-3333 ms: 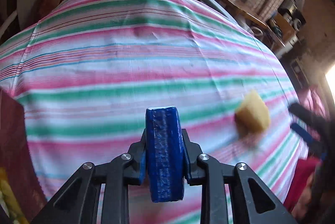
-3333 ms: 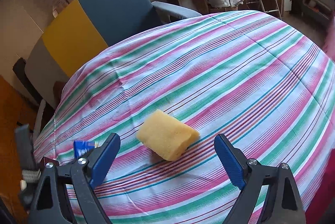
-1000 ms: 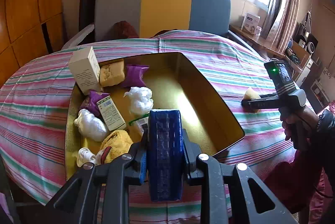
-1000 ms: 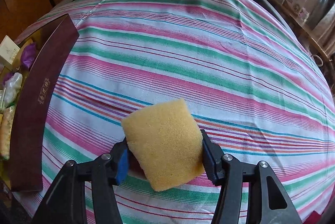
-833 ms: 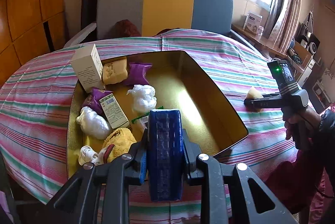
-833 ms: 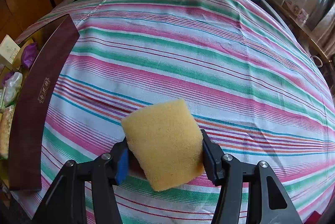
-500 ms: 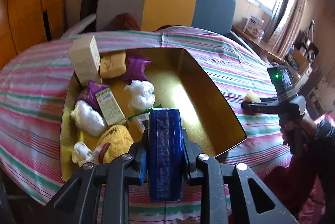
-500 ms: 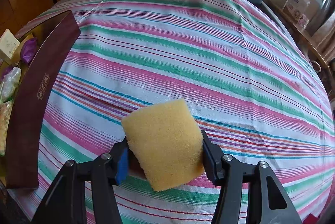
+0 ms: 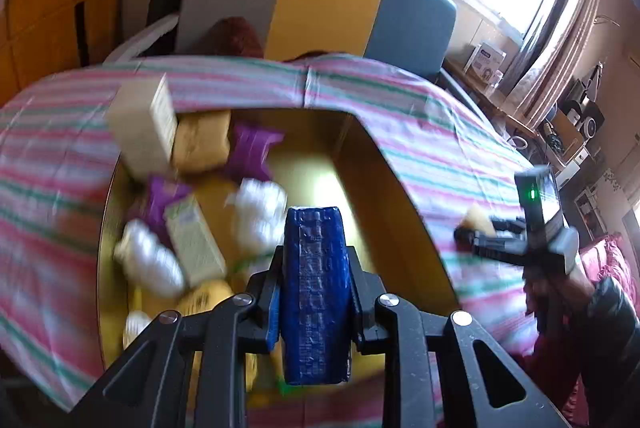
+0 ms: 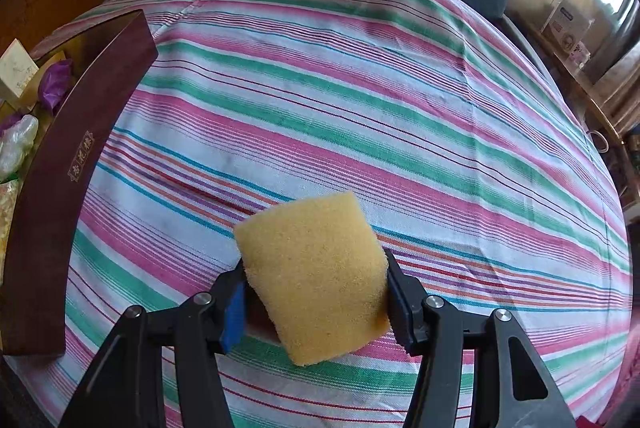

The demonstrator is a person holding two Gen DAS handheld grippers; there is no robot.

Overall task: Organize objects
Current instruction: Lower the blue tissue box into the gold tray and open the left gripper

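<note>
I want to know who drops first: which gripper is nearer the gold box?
Left. The left gripper, shut on a blue block, hangs over the gold box; the right gripper, gripping the yellow sponge, is over the striped cloth beside it.

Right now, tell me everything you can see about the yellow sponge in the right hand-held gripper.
The yellow sponge is a blocky piece of porous foam, pale yellow, with a grainy surface and rounded edges. The right hand-held gripper is shut on it, its jaws pressing its two sides, so it sits tilted and raised above the striped tablecloth. Nothing but the jaws visibly touches it. The dark red box stands off to its left. In the left wrist view it shows as a small yellow tip.
</note>
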